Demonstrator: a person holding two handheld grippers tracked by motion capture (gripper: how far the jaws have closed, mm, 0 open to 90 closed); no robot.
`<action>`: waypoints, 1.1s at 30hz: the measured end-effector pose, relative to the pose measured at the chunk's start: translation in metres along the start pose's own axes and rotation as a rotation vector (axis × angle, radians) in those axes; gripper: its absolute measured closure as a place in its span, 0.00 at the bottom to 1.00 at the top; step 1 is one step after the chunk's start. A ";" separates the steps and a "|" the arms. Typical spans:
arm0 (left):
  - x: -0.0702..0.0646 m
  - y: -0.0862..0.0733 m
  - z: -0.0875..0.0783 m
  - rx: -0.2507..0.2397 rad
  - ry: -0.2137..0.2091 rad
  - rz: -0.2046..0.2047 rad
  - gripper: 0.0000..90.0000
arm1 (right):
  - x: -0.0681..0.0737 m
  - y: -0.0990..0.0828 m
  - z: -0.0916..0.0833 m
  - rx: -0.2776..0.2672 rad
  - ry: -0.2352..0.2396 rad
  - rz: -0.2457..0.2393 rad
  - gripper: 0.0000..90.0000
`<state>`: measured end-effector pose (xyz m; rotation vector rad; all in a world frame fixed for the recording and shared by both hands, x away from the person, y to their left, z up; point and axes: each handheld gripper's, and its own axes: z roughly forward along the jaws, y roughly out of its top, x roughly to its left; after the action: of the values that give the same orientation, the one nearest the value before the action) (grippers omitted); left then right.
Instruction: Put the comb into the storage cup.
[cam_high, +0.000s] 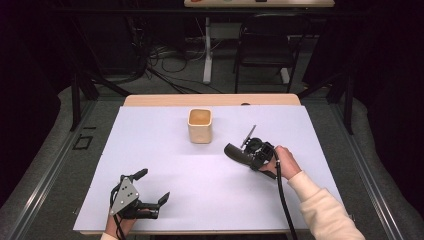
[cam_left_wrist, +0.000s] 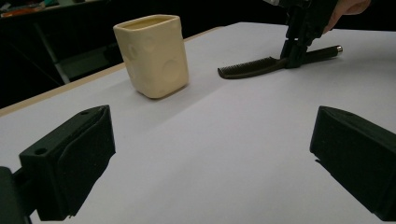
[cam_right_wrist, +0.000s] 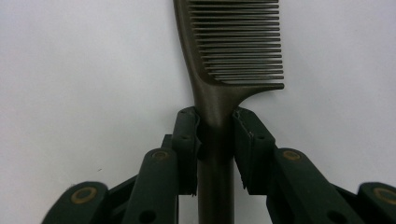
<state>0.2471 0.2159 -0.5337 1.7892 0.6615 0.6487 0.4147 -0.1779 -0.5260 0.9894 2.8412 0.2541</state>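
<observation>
We see the right gripper (cam_high: 250, 152) at the table's right-centre, held in the person's right hand (cam_high: 285, 162), w/ a cream sleeve (cam_high: 325, 212) behind it. Its jaws are closed narrow on the handle of a dark comb (cam_right_wrist: 219, 93). In the right gripper view the two pads press the handle from both sides just below where the teeth start; the toothed part runs up & away from the jaws, teeth pointing to that view's right. The comb lies flat on the white sheet (cam_high: 200, 175), or very near it; we can't tell if it's lifted at all.

In the left gripper view the comb (cam_left_wrist: 254, 66) is far off at upper right, toothed end toward the cup (cam_left_wrist: 152, 55), metal-tipped handle end on the other side of the right gripper (cam_left_wrist: 299, 44), which comes down on it from above.

The cup (cam_high: 200, 125) is cream, squarish, upright, open top, at the sheet's far centre. It's apart from the comb, to the left & a bit farther back than the right gripper.

The left gripper (cam_high: 152, 187) rests at the near-left of the sheet, jaws wide apart, nothing between them, well apart from cup & comb. Its grey plate (cam_high: 125, 192) faces up.

Behind the table: a dark chair (cam_high: 267, 42), cables on the floor (cam_high: 165, 62).
</observation>
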 end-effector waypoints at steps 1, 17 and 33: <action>0.000 0.000 0.000 0.000 0.000 0.001 0.00 | -0.001 -0.001 0.000 -0.005 0.003 0.003 0.79; 0.000 0.000 0.001 0.002 0.000 0.004 0.00 | -0.005 -0.014 -0.017 -0.106 0.017 0.053 0.80; 0.000 0.000 0.001 0.004 0.001 0.006 0.00 | -0.008 -0.030 -0.029 -0.225 0.047 0.096 0.80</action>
<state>0.2478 0.2152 -0.5338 1.7956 0.6591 0.6526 0.3981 -0.2093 -0.5027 1.0843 2.7305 0.5994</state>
